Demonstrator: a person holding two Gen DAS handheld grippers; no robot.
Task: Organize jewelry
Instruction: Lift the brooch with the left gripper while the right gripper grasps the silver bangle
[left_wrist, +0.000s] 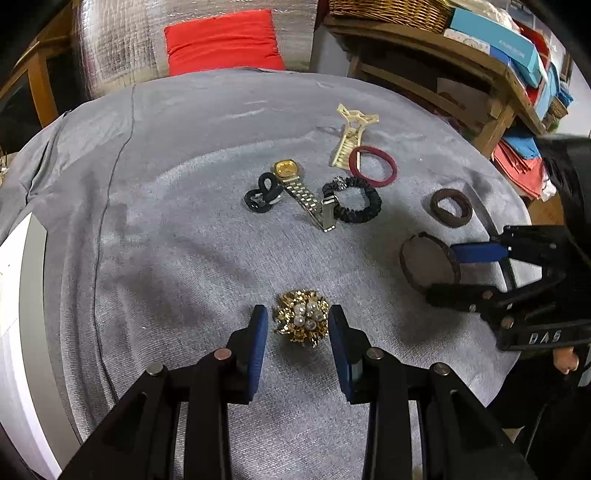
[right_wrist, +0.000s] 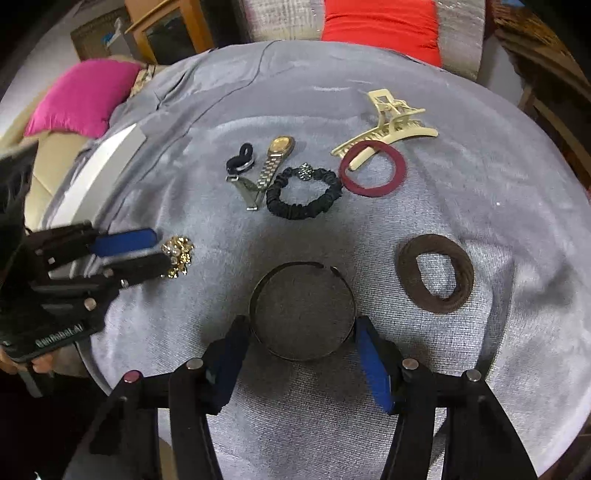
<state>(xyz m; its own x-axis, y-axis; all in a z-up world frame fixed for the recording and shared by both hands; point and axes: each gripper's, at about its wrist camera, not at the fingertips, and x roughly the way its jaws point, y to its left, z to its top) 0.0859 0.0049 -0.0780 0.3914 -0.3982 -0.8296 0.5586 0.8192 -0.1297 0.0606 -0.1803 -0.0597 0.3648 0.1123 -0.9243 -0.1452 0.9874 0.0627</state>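
A gold brooch with pearls (left_wrist: 302, 321) lies on the grey cloth (left_wrist: 184, 229) between the fingers of my left gripper (left_wrist: 299, 325), which is open around it with small gaps either side. A dark open bangle (right_wrist: 303, 312) lies between the fingers of my right gripper (right_wrist: 301, 336), also open. The brooch (right_wrist: 179, 254) and the left gripper (right_wrist: 157, 249) show in the right wrist view. The bangle (left_wrist: 430, 260) and the right gripper (left_wrist: 452, 269) show in the left wrist view.
Further back lie a gold watch (left_wrist: 295, 184), a small black hair tie (left_wrist: 260, 194), a black scrunchie (left_wrist: 354, 199), a maroon ring (left_wrist: 373, 166), a cream hair claw (left_wrist: 351, 133) and a brown hair tie (right_wrist: 436, 273). A wooden shelf (left_wrist: 461, 55) stands at the right.
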